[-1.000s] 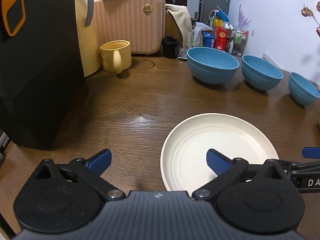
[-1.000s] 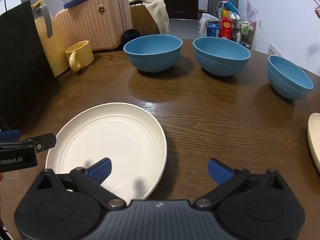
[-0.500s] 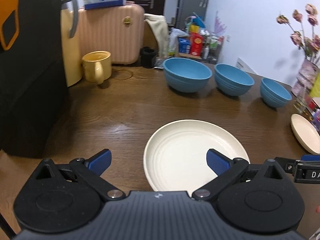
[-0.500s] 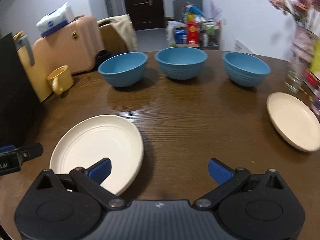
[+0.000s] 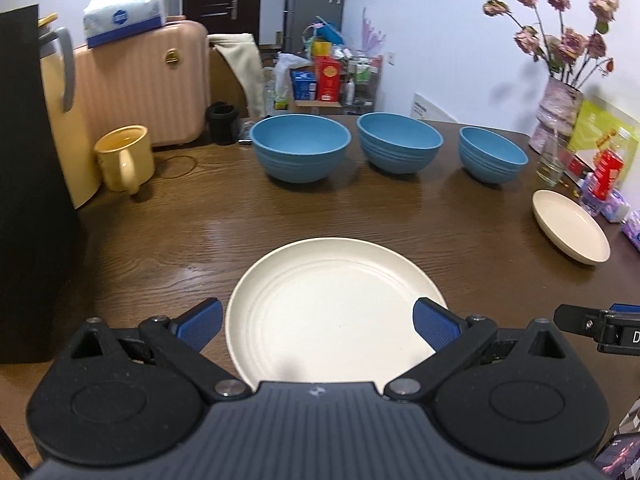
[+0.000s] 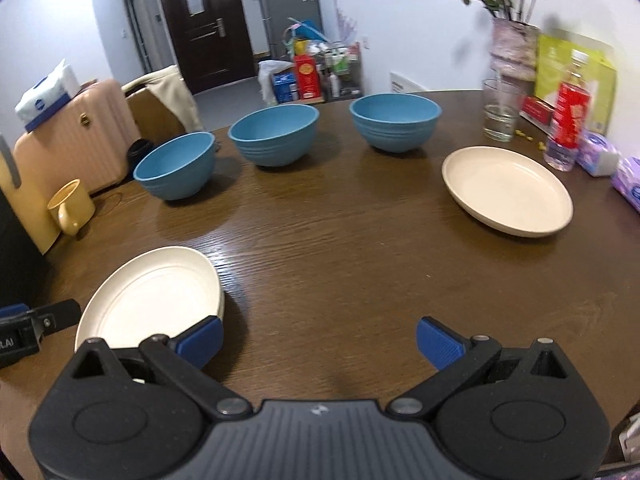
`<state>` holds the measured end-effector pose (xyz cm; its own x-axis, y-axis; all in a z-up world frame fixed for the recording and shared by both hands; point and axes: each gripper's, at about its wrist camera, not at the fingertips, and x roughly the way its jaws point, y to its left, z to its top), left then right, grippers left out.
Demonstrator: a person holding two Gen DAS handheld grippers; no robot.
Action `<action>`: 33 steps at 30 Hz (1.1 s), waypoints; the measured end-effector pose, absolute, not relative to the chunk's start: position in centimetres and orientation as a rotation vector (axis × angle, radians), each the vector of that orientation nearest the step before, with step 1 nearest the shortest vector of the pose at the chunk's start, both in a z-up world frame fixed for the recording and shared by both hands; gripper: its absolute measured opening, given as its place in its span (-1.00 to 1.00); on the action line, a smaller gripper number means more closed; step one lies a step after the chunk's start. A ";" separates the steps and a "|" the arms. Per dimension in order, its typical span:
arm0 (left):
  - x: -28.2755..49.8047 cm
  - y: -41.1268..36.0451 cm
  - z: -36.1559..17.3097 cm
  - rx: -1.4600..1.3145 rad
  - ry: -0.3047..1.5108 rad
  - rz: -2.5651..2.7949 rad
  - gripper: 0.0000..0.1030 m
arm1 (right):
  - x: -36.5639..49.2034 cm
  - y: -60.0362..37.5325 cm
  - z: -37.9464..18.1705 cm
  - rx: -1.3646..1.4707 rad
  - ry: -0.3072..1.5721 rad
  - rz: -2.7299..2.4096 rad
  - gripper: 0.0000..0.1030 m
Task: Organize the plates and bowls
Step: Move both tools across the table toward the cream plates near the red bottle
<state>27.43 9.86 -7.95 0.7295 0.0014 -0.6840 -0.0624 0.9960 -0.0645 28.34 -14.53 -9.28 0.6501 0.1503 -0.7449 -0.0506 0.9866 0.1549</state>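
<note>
In the left wrist view, the left gripper [image 5: 316,322] is hovering with its blue-padded fingers spread wide and holding nothing, straddling the near part of the round cream-coloured shallow plate [image 5: 334,310] that is lying flat on the dark brown wooden table [image 5: 192,232]. Three blue ribbed bowls are sitting in a row at the far side: the largest blue bowl [image 5: 300,153] on the left, the middle blue bowl [image 5: 399,142], and the smallest blue bowl [image 5: 492,154]. A second cream plate [image 5: 571,232] is resting well apart, near the right edge.

In the right wrist view, the right gripper [image 6: 319,340] is likewise gaping empty over bare table, its left finger just beside the near plate's rim. The second cream plate is lying ahead to the right, close to a clear drinking glass [image 6: 501,114].

The plates are looking like light, stiff moulded ware with a smooth, probably slippery surface. Lying flat, they are offering only the raised rim, so pinching across the lip is likely the best hold. The bowls are looking rigid and nestable; gripping one wall at the rim should work.
</note>
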 end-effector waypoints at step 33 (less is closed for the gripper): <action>29.4 5.2 -7.6 -0.027 0.750 -0.050 1.00 | 27.7 -20.1 -9.9 0.207 0.843 -0.008 1.00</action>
<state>29.40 5.16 -7.56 0.7307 -0.0547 -0.6805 0.0355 0.9985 -0.0422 27.71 -20.11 -9.87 0.6664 0.0747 -0.7418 0.0890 0.9799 0.1786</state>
